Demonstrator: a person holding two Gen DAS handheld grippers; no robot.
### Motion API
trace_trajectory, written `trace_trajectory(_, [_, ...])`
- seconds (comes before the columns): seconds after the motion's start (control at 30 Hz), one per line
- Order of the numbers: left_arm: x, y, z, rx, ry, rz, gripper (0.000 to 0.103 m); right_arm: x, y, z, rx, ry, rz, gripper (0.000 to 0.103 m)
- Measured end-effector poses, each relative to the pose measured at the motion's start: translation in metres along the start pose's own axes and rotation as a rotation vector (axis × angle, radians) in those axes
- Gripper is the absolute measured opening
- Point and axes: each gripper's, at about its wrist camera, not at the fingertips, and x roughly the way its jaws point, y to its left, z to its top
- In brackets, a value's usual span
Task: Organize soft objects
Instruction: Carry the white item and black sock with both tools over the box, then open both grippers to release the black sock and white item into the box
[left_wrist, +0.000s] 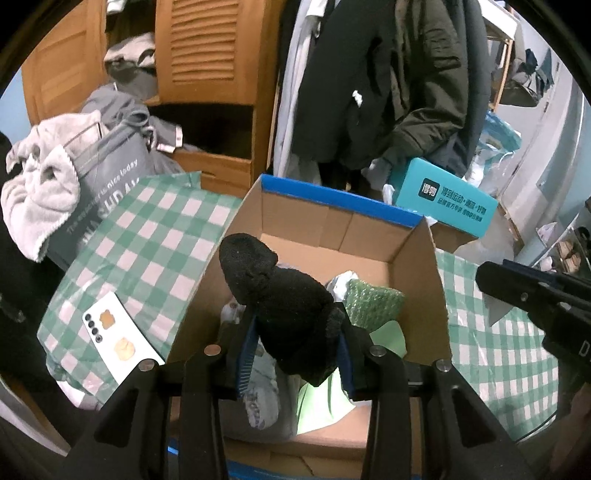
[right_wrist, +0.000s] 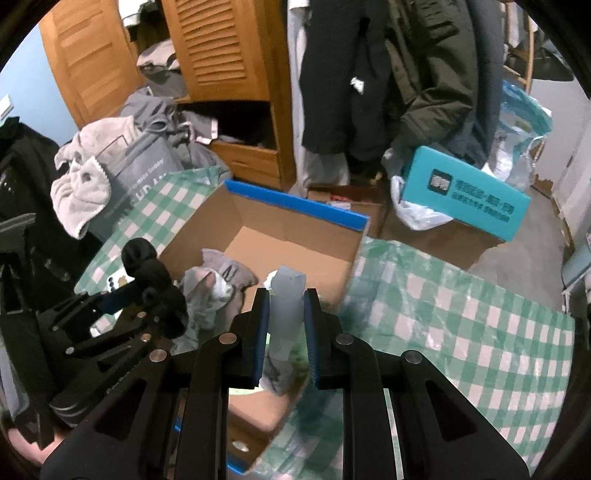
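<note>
Sock (left_wrist: 284, 306) clamped in left gripper (left_wrist: 295, 354), long axis forward over box (left_wrist: 436, 280)

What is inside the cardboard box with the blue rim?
Inside the cardboard box lie grey clothes, a green bubble-wrap piece and a light green item. The black sock and left gripper hide more.

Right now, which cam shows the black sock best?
Left wrist. The black sock fills the centre of that view, clamped in the left gripper over the cardboard box. The right wrist view shows it only small and side-on at the left edge.
</note>
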Motion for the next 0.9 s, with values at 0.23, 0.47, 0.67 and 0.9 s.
trace_trajectory(0.23, [0.002, 0.006, 0.001, -0.016, 0.017, 0.006, 0.043, 0.016, 0.009, 0.003, -0.01, 0.036, 0.04, 0.02])
trace_trajectory(0.47, [0.001, 0.004, 0.002, 0.034, 0.002, 0.035, 0.061, 0.019, 0.009, 0.007, 0.002, 0.031, 0.05, 0.038])
trace_trajectory(0.67, [-0.003, 0.006, 0.005, 0.007, 0.012, 0.023, 0.064, 0.016, 0.003, 0.009, 0.027, 0.02, 0.046, 0.045])
trace_trajectory(0.9, [-0.015, 0.0, 0.01, -0.006, -0.031, 0.008, 0.069, -0.001, -0.01, 0.007, 0.048, -0.021, -0.001, 0.056])
